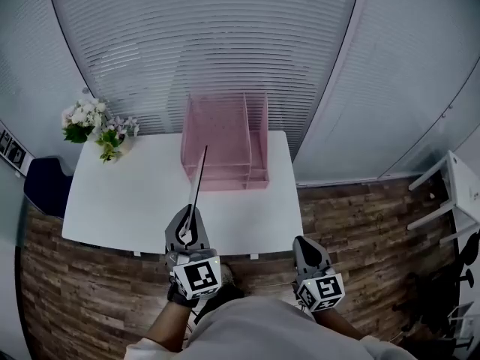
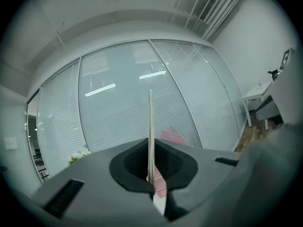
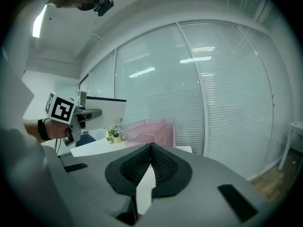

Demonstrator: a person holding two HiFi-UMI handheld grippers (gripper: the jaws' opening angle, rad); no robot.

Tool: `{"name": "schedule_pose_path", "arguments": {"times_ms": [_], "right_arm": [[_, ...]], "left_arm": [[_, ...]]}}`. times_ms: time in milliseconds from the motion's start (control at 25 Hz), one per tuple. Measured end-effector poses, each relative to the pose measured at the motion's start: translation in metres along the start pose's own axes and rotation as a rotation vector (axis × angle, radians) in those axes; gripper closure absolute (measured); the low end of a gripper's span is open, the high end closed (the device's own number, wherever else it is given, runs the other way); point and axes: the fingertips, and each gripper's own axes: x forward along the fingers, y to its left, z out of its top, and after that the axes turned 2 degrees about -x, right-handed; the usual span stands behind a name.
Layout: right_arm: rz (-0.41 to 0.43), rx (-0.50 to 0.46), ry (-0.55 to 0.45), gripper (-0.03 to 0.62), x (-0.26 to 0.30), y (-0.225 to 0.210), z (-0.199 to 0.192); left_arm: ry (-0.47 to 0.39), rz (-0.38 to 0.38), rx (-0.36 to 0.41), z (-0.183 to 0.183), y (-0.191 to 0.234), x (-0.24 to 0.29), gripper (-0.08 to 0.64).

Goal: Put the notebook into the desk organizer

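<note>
The left gripper (image 1: 187,214) pinches a thin white notebook (image 1: 197,182) edge-on above the near edge of the white table (image 1: 135,201), outside the pink clear plastic desk organizer (image 1: 225,145) at the far edge. The right gripper (image 1: 304,242) has its jaws pressed together.

Notebook (image 1: 198,177) edge-on in head view, thin dark line; cover unreadable. Left gripper view: desk organizer (image 2: 177,138) mostly hidden behind left gripper (image 2: 150,148) body, only pink corner showing; flowers (image 2: 77,157) half hidden same way; right side blurred. Head view: left forearm (image 1: 166,327), torso (image 1: 262,328) cut by bottom edge; white furniture (image 1: 457,193) cut by right edge; wall sign (image 1: 11,150) cut by left edge, print too small.
</note>
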Motion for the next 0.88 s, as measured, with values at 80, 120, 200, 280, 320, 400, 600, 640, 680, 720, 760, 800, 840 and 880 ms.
{"name": "schedule_pose_path", "arguments": {"times_ms": [80, 120, 200, 280, 320, 400, 600, 640, 680, 720, 760, 800, 840, 880], "right_arm": [[-0.010, 0.003, -0.002, 0.580, 0.019, 0.003, 0.007], [-0.014, 0.002, -0.003, 0.580, 0.028, 0.006, 0.009], [-0.024, -0.004, -0.010, 0.580, 0.044, 0.011, 0.014], [-0.033, -0.007, -0.016, 0.580, 0.059, 0.016, 0.018], [-0.037, -0.008, -0.018, 0.580, 0.066, 0.017, 0.019], [-0.049, -0.008, -0.018, 0.580, 0.075, 0.017, 0.020], [-0.101, 0.015, -0.002, 0.580, 0.080, 0.003, 0.010], [-0.104, 0.018, -0.003, 0.580, 0.082, 0.001, 0.010], [-0.103, 0.019, -0.004, 0.580, 0.085, -0.001, 0.009], [-0.101, 0.021, -0.004, 0.580, 0.087, -0.003, 0.009], [-0.098, 0.024, -0.002, 0.580, 0.089, -0.006, 0.007], [-0.095, 0.027, 0.000, 0.579, 0.089, -0.010, 0.006], [-0.093, 0.028, 0.001, 0.580, 0.090, -0.015, 0.006], [-0.092, 0.028, 0.001, 0.579, 0.089, -0.020, 0.006]], "left_arm": [[-0.013, -0.011, 0.011, 0.002, 0.007, 0.021, 0.545], [-0.017, -0.016, 0.019, 0.003, 0.010, 0.031, 0.545], [-0.025, -0.026, 0.046, 0.005, 0.018, 0.052, 0.545], [-0.028, -0.044, 0.089, 0.008, 0.023, 0.074, 0.545], [-0.029, -0.052, 0.116, 0.008, 0.025, 0.087, 0.545], [-0.028, -0.062, 0.178, 0.007, 0.027, 0.110, 0.545], [-0.003, -0.089, 0.332, 0.003, 0.020, 0.157, 0.545], [0.000, -0.087, 0.363, 0.003, 0.019, 0.166, 0.545], [0.005, -0.084, 0.394, 0.002, 0.017, 0.176, 0.545], [0.012, -0.081, 0.425, 0.000, 0.015, 0.185, 0.544], [0.022, -0.079, 0.456, -0.002, 0.012, 0.193, 0.545], [0.033, -0.079, 0.488, -0.004, 0.009, 0.200, 0.545], [0.044, -0.079, 0.520, -0.005, 0.006, 0.207, 0.545], [0.055, -0.078, 0.551, -0.007, 0.004, 0.213, 0.544]]}}
